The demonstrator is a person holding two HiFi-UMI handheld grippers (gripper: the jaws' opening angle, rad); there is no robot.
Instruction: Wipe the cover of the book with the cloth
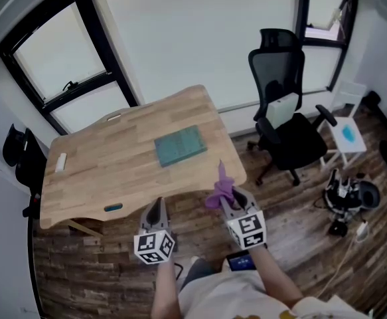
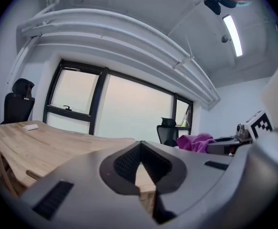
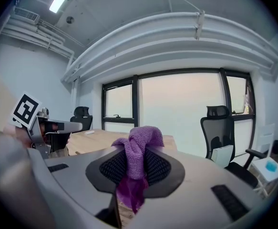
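right tool [image 3: 136,165]: jaws clamped on the purple cloth [image 3: 139,144]. The cloth bunches above the pads and a tail hangs below.
right tool position: lower centre of the head view, just off the tabletop's [image 1: 107,171] near edge.
left tool [image 2: 139,162]: jaws together, nothing between them. It sits left of the right tool, apart from it, at the same near edge.
book [image 1: 180,145]: teal, lying flat near the middle of the tabletop, centre frame, well apart from both tools.
tabletop: light wood, with a small white item [image 1: 61,161] at its left end.
office chair [image 1: 283,108]: black, upper right, standing on the wood floor [image 1: 299,205].
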